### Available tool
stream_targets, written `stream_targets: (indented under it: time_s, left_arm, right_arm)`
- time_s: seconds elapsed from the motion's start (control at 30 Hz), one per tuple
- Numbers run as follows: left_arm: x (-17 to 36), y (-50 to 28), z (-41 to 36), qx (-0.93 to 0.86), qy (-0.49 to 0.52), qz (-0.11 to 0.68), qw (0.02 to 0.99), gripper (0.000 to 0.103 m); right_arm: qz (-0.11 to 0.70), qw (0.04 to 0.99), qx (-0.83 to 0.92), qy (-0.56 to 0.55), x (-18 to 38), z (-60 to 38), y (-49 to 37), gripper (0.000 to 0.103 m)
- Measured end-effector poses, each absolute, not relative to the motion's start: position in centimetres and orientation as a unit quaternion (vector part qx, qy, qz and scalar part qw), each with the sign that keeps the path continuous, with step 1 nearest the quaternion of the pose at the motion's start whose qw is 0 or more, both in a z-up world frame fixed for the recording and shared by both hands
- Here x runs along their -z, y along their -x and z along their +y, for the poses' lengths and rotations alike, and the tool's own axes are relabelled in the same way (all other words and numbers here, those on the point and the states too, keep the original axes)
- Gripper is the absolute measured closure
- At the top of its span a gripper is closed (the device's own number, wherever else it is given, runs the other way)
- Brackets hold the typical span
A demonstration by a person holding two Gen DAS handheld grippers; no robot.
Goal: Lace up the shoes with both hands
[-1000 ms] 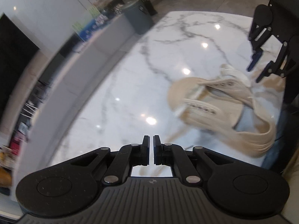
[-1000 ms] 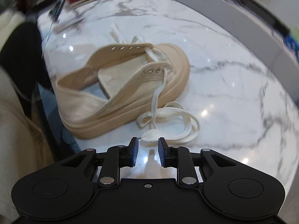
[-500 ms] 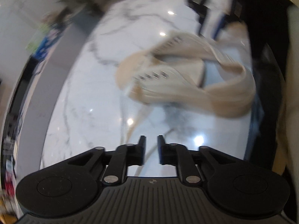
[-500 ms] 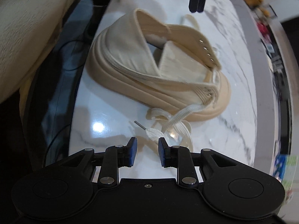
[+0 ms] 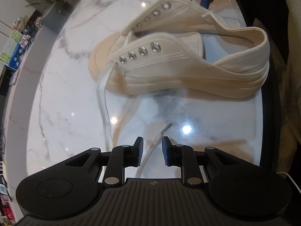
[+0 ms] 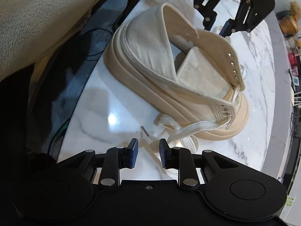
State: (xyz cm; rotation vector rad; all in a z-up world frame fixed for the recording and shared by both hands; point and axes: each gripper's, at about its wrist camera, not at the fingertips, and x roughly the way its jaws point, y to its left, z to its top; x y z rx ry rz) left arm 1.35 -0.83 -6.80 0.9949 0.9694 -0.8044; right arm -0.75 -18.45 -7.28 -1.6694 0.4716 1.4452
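One lace end (image 5: 150, 150) between each claw's fingers — untouched.

Shoe (image 5: 188, 62) sits on the table (image 5: 62, 101) near its edge. One lace end (image 5: 150, 150) lies between the left gripper (image 5: 152, 151) fingers, the other (image 6: 152, 143) between the right gripper (image 6: 148, 153) ones.

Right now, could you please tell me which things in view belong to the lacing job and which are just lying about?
For the job:
- shoe
- lace, one end between the left gripper fingers, whose jaws are opening; the other end between the right gripper fingers, not pinched
- table

Lying about:
- plant
- boxes
- cables
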Motion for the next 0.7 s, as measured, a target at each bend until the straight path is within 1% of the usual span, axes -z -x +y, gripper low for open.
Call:
stream_targets:
  time_s: [0.23, 0.33, 0.4, 0.47, 0.5, 0.7]
  left_arm:
    - [6.8, -1.7, 0.0, 0.364, -0.417, 0.451, 0.700, 0.082]
    - [6.7, -1.8, 0.0, 0.365, -0.413, 0.454, 0.700, 0.082]
    - [6.7, -1.7, 0.1, 0.367, -0.413, 0.454, 0.699, 0.083]
    - [6.6, -1.8, 0.2, 0.367, -0.409, 0.454, 0.701, 0.082]
    - [6.6, -1.8, 0.2, 0.366, -0.407, 0.455, 0.702, 0.083]
    - [6.3, -1.5, 0.2, 0.361, -0.403, 0.453, 0.708, 0.082]
  right_arm:
    - [0.175, 0.410, -0.591, 0.672, 7.7, -18.3, 0.8, 0.081]
    - [0.183, 0.394, -0.590, 0.680, 8.0, -18.0, 0.4, 0.082]
    - [0.198, 0.391, -0.589, 0.679, 8.1, -17.7, 0.1, 0.086]
    - [0.214, 0.393, -0.589, 0.673, 8.1, -17.3, -0.4, 0.098]
    - [0.225, 0.397, -0.588, 0.668, 8.1, -17.2, -0.7, 0.101]
    - [0.248, 0.424, -0.586, 0.645, 7.6, -16.9, -0.8, 0.103]
